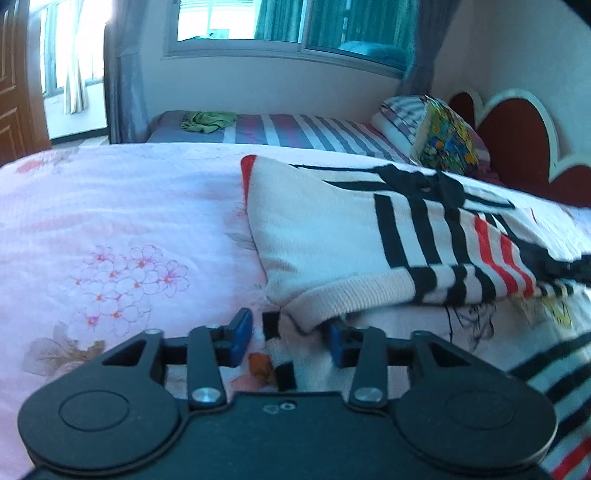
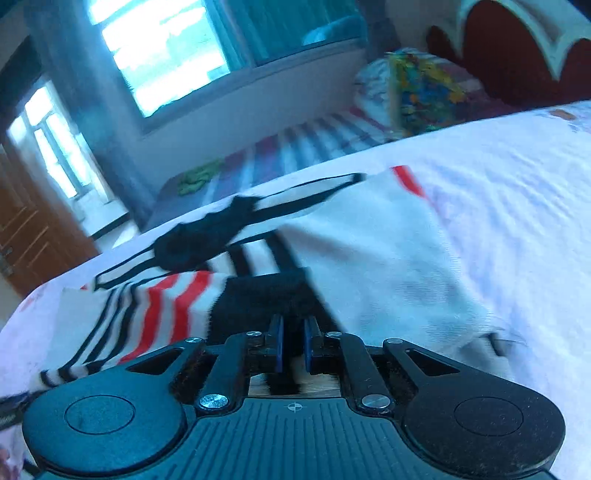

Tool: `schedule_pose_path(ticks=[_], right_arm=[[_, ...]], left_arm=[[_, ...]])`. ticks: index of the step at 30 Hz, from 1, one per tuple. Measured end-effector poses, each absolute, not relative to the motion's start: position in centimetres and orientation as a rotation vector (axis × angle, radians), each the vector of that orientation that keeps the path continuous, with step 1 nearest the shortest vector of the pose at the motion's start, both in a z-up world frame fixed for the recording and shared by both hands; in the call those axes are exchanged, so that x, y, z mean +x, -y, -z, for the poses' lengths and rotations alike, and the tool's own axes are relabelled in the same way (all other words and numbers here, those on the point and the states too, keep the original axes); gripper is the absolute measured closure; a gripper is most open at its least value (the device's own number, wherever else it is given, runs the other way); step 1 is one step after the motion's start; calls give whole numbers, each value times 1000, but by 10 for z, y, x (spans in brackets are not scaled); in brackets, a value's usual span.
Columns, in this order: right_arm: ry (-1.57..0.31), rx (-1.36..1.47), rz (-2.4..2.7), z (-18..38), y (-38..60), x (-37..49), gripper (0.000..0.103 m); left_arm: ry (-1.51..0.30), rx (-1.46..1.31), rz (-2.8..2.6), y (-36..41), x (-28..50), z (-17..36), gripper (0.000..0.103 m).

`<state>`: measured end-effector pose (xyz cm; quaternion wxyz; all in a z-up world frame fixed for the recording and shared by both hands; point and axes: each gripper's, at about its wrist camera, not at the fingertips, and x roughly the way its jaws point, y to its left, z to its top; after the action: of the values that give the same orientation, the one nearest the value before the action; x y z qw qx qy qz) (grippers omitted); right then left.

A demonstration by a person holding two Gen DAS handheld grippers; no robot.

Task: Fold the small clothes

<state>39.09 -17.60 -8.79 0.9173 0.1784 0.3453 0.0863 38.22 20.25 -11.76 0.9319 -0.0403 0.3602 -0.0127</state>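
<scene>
**A:** Sweater (image 1: 332,236) is on the pink floral sheet (image 1: 110,221), cream knit with black and red stripes. From the left wrist cam it's folded over on itself, ribbed hem (image 1: 354,295) facing the camera and a red bit at the far corner. More striped fabric sits lower right, right next to the gripper body.

**B:** What's the left gripper (image 1: 291,341) doing?

**A:** Jaws stand about halfway apart, blue pads on each side. The hem corner and a striped bit of fabric lie between them, but the pads aren't pressing on anything that I can see. So it's loose, not gripping.

**B:** And the right one?

**A:** Right gripper (image 2: 293,345) is nearly closed, just a thin gap between the pads. There's dark knit right at the tips and striped fabric showing under the fingers, so it looks pinched on the sweater. That view is blurry though, so I can't say which edge it has.

**B:** Anything else around?

**A:** Second bed (image 1: 295,131) behind, striped cover, with a green cloth (image 1: 207,122) lying on it near the foot end. Folded bedding and a colourful pillow (image 1: 443,136) are at the head end, by a red headboard (image 1: 517,136). Window (image 1: 280,22) with teal curtains is on the far wall, and a wooden door (image 1: 14,92) is on the left.
</scene>
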Motion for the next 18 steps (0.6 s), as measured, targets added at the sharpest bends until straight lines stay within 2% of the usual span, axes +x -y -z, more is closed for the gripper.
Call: schedule_pose_path(ticks=[2, 7, 9, 13, 16, 18], right_arm=[[-670, 364, -146, 78, 185, 384, 94], [-611, 234, -275, 62, 161, 378, 94], [-622, 194, -327, 65, 142, 381, 94], [-712, 84, -316, 86, 119, 393, 95], [-728, 97, -325, 90, 122, 398, 94], [-677, 120, -326, 80, 124, 400, 94]], left_arm=[[-688, -70, 7, -206, 365, 108, 31], [-587, -106, 83, -191, 369, 83, 40], [-613, -102, 118, -175, 385, 86, 53], [-732, -92, 127, -158, 411, 115, 52], [-710, -82, 152, -162, 407, 117, 51], [-681, -99, 149, -169, 411, 108, 44]])
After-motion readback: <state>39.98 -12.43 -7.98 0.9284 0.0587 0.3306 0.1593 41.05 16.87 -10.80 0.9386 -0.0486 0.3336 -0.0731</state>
